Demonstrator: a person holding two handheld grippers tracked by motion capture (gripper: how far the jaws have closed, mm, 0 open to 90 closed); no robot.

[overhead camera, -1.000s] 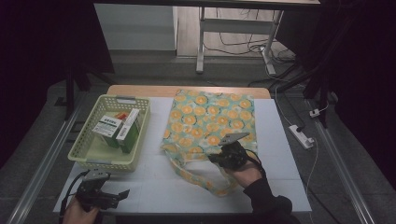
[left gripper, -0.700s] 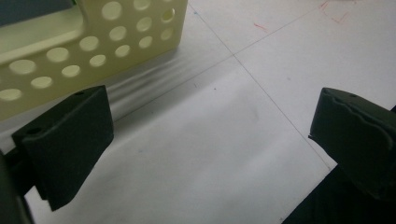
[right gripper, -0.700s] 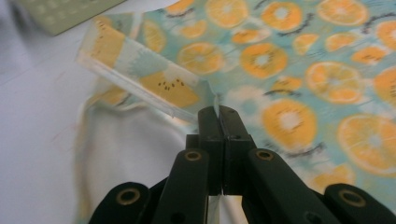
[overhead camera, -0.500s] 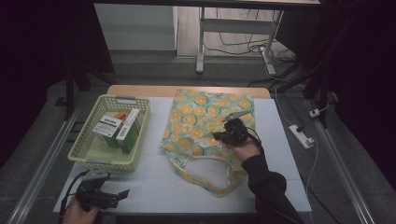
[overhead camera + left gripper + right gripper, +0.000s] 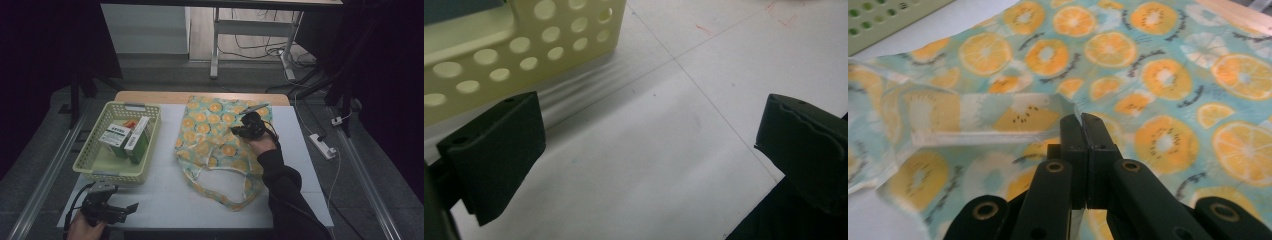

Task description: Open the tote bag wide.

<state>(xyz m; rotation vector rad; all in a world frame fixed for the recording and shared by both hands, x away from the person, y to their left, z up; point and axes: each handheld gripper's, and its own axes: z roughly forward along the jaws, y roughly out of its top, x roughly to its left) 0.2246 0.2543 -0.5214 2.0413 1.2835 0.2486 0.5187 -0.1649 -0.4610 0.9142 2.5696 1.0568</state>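
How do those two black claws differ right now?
The left claw has its jaws wide apart, gripping nothing, low over the white table beside the basket. The right claw is pinched shut on the fruit-print bag. Both are black and hand-held.

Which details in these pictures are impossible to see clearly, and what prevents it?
- Print on the boxes in the basket: too small in the high view.
- Bag opening: in the right gripper view, folded fabric hides it.
- Fabric inside the right claw: the shut jaws cover it.
- Left claw: cut off by the bottom edge of the left gripper view.
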